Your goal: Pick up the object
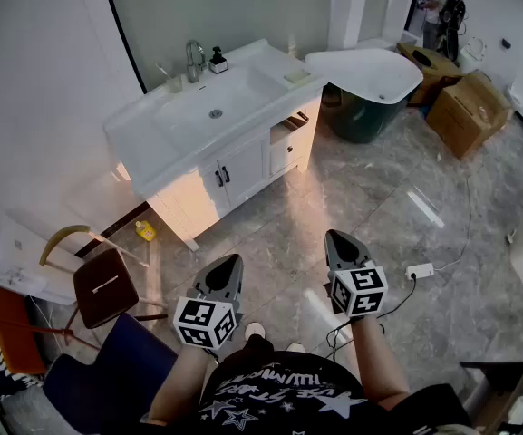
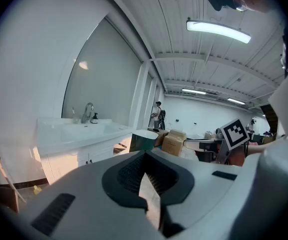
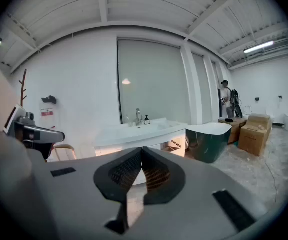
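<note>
Both grippers hang at waist height over the marble floor, well short of any object. My left gripper [image 1: 235,260] is shut with nothing in it, and its meshed pads meet in the left gripper view [image 2: 144,156]. My right gripper [image 1: 333,236] is shut and empty too, jaws together in the right gripper view [image 3: 142,150]. Ahead stands a white vanity [image 1: 152,143] with a faucet [image 1: 193,60], a dark soap bottle [image 1: 217,61], a cup [image 1: 174,82] and a small pale pad [image 1: 297,76] on its counter. A small yellow thing [image 1: 145,231] lies on the floor by the vanity's foot.
A dark green tub with a white rim [image 1: 370,71] stands right of the vanity, with cardboard boxes [image 1: 469,111] beyond it. A person [image 1: 438,3] stands at the far back. A brown chair [image 1: 105,284] is at my left, and a power strip [image 1: 419,270] with its cable lies at my right.
</note>
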### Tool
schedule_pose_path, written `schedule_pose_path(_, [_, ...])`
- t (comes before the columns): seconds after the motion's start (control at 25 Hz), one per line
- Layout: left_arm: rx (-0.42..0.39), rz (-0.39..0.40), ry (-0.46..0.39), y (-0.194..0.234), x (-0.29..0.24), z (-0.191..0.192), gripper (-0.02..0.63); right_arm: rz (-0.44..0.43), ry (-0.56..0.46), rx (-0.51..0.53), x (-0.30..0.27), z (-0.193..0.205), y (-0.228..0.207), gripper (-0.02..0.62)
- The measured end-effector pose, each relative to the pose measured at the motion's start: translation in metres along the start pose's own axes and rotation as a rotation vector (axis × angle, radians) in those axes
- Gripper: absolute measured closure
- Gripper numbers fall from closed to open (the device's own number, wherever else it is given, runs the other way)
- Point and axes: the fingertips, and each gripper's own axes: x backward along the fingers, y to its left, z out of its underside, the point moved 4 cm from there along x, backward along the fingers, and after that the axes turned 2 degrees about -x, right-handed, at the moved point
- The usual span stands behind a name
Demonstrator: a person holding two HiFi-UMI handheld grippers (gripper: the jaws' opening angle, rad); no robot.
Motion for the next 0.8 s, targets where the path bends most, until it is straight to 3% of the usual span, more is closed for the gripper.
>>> schedule_pose_path(0.6, [0.021, -0.017, 0.053, 0.01, 0.011, 0.019, 0.591, -0.013, 0.037, 0.014, -0.005, 0.011, 0.014, 0.581])
schedule_pose_path(0.8, [0.033, 0.013, 0.034, 0.025, 0.004, 0.017, 0.591, 0.011, 0.017, -0.017, -0.021, 0.012, 0.017, 0.581])
